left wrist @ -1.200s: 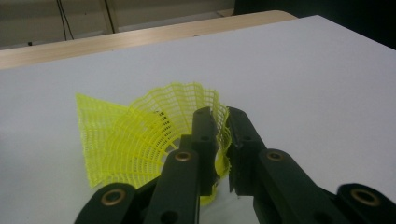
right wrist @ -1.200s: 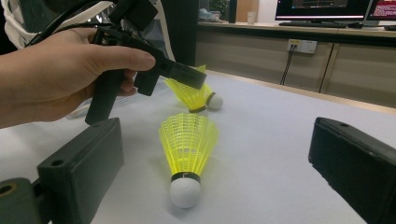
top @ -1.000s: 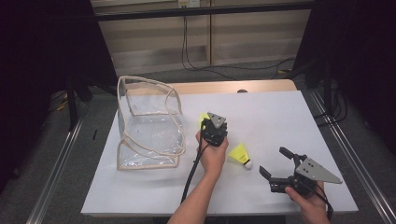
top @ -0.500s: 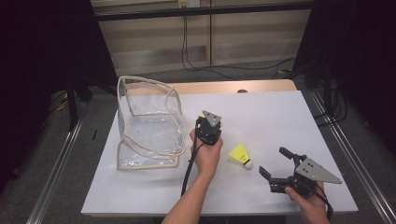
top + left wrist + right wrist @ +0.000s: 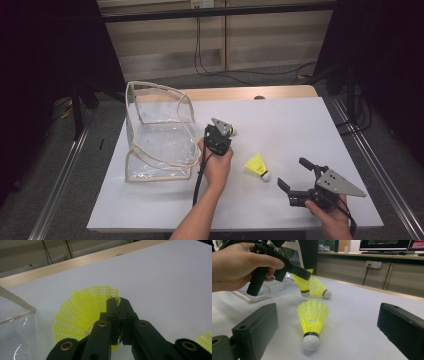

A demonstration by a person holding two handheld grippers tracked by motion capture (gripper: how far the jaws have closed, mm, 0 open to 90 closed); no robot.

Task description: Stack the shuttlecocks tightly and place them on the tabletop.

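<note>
My left gripper [image 5: 223, 132] [image 5: 117, 302] is shut on the rim of a yellow shuttlecock's [image 5: 82, 312] mesh skirt, near the table's middle and just right of a clear bag [image 5: 155, 137]. In the right gripper view that held shuttlecock [image 5: 302, 282] hangs cork-down at the table, and a second yellow shuttlecock [image 5: 319, 288] [image 5: 232, 131] lies right behind it. A third shuttlecock [image 5: 257, 165] [image 5: 312, 320] lies on its side in front of my right gripper [image 5: 292, 172] [image 5: 329, 330], whose jaws stand wide open with nothing between them.
The white table top [image 5: 300, 125] has a wooden strip [image 5: 235, 93] along its far edge. The clear bag with tan piping stands open at the left. The left gripper's black cable [image 5: 200, 172] trails down beside the forearm. Metal rails [image 5: 60, 190] flank the table.
The left hand has shifted slightly left toward the clear bag with the shuttlecock still pinched. The right gripper and the loose shuttlecock before it have stayed where they were.
</note>
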